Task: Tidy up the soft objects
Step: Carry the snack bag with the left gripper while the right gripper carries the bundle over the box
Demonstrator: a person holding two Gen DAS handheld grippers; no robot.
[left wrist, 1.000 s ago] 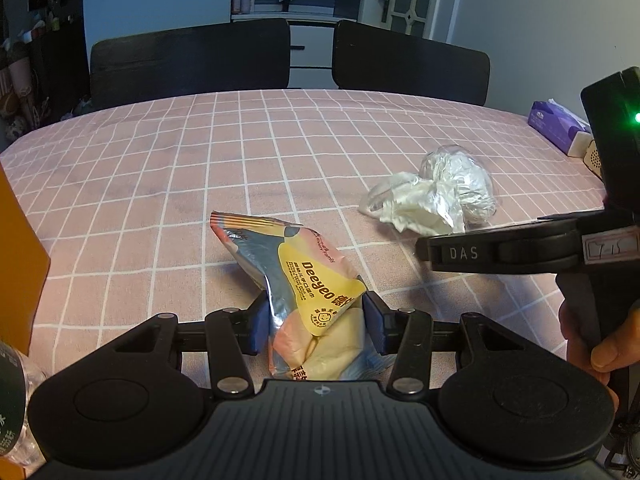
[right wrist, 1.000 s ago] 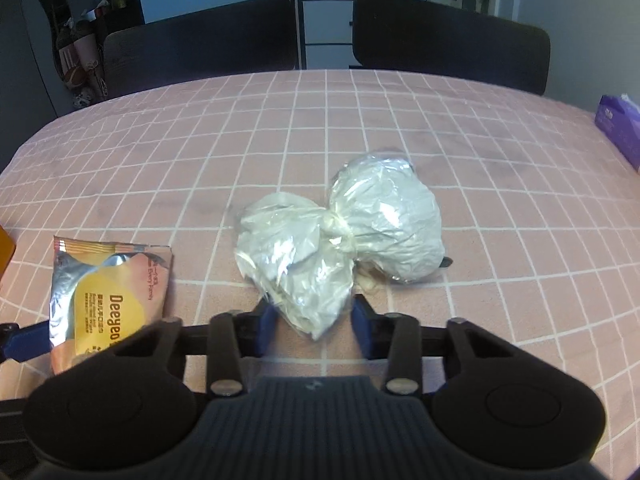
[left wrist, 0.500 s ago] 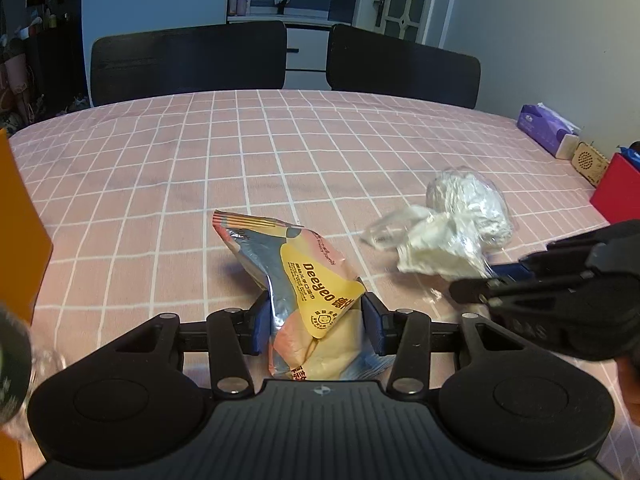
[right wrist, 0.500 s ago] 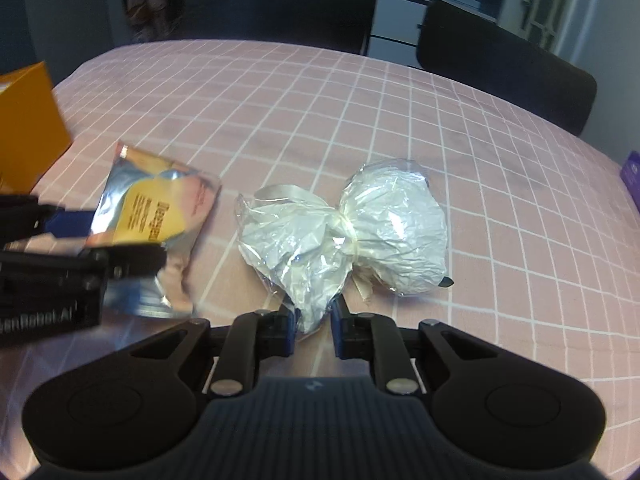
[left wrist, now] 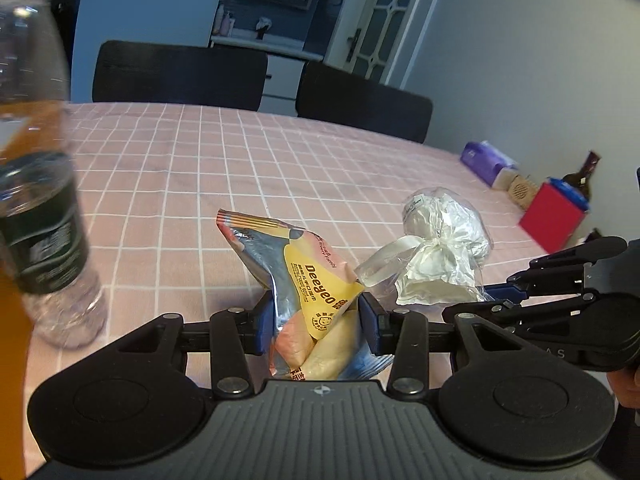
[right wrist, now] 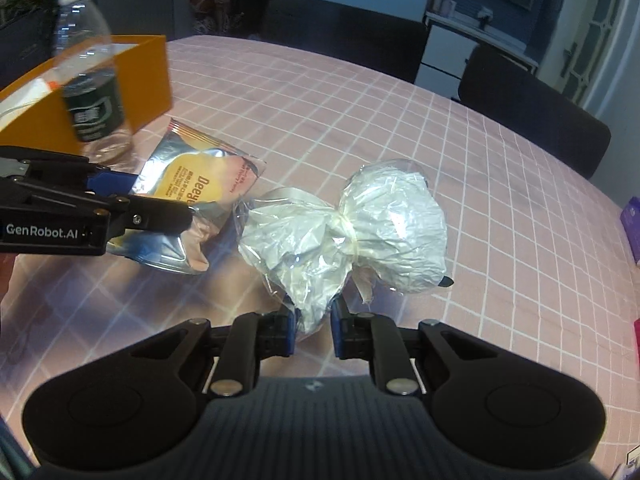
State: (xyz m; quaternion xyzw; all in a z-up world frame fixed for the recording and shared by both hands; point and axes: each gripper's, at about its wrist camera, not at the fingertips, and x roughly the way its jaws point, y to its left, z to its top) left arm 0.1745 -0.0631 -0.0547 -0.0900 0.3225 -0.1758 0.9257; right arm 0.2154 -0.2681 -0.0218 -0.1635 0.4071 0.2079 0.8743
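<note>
A silver and yellow snack bag stands between the pads of my left gripper; the jaws are closing and press its sides. The same bag shows in the right wrist view with the left gripper on it, held above the table. My right gripper is shut on the loose tail of a tied white plastic bag, whose round end points away from me. In the left wrist view that white bag hangs right of the snack bag, with the right gripper behind it.
A clear water bottle stands close on the left before an orange box. The pink checked tablecloth spreads ahead. A purple tissue pack and a red box sit at the far right. Two dark chairs stand behind.
The right gripper narrowed onto the white bag's tail and lifted it. Both grippers carried their bags leftward, bringing the bottle and orange box close.
</note>
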